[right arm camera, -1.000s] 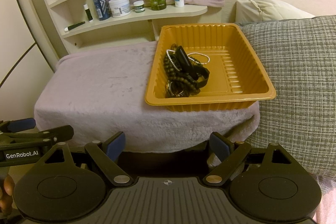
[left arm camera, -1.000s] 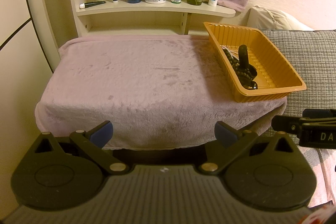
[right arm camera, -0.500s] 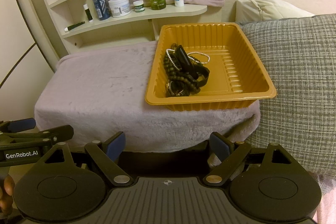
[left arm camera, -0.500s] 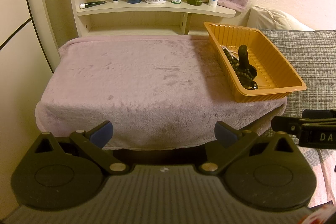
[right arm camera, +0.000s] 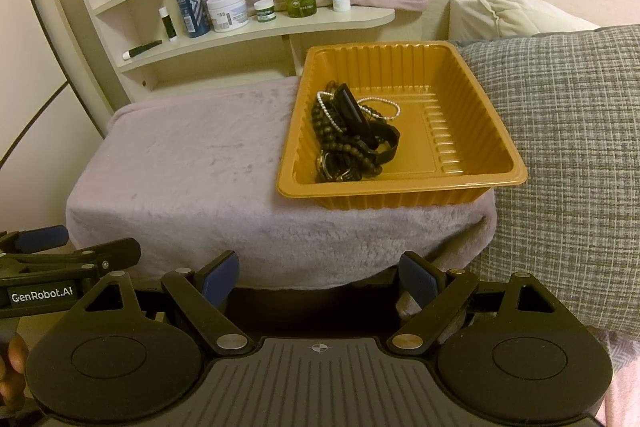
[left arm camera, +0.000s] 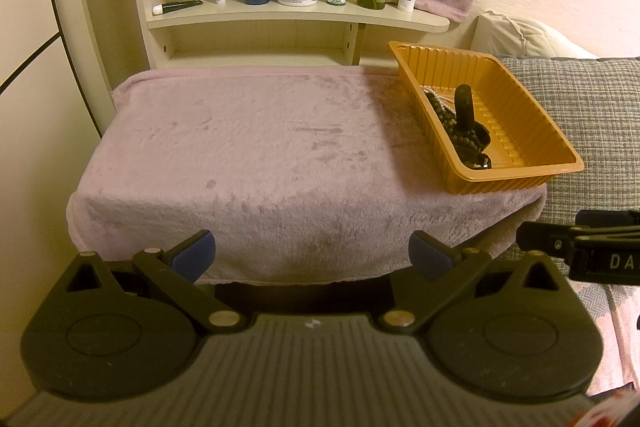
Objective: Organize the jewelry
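An orange plastic tray (right arm camera: 472, 131) sits on the right end of a table covered with a mauve fleece cloth (right arm camera: 192, 167). In it lies a tangle of jewelry (right arm camera: 352, 135): dark bead strands, a white pearl strand and a black band. The tray also shows in the left wrist view (left arm camera: 516, 131), with the jewelry (left arm camera: 464, 131) along its left wall. My left gripper (left arm camera: 312, 255) is open and empty, just short of the table's front edge. My right gripper (right arm camera: 320, 275) is open and empty, in front of the tray.
A curved shelf (left arm camera: 304, 13) behind the table holds bottles, jars and tubes. A grey checked cushion (right arm camera: 568, 155) lies right of the tray. The other gripper shows at the edge of each view: right one (left arm camera: 584, 247), left one (right arm camera: 60, 263).
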A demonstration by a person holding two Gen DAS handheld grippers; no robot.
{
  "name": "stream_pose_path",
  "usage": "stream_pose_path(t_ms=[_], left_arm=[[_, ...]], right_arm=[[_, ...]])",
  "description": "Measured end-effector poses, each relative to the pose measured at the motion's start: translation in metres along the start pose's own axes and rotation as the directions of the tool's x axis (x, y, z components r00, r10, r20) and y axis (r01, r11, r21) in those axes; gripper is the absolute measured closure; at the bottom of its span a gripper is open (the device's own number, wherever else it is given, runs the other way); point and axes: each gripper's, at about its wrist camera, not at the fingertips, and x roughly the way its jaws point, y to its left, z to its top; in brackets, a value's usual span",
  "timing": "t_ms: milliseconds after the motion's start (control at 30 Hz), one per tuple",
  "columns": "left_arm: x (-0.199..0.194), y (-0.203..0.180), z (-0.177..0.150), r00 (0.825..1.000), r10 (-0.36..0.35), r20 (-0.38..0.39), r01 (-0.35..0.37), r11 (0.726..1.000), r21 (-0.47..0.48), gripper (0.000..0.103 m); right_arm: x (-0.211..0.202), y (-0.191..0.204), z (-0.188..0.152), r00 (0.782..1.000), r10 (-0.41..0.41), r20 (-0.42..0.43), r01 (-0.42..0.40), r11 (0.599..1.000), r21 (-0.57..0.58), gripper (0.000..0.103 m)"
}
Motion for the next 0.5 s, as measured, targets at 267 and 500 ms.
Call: stream_pose_path(t_ms=[267, 500], left_arm=[[-0.0001, 0.0001, -0.0003, 1.000, 0.000, 0.000, 0.000, 1.000, -0.001, 0.001], [-0.0010, 0.0006, -0.0007, 1.000, 0.003, 0.014, -0.003, 1.000, -0.006, 0.001]], right_arm=[[0.0001, 0.0002, -0.0008, 1.000, 0.000, 0.001, 0.000, 1.000, 0.000, 0.016], [0.0001, 0.0000, -0.0007, 1.000, 0.001, 0.001, -0.001, 1.000, 0.001, 0.016]])
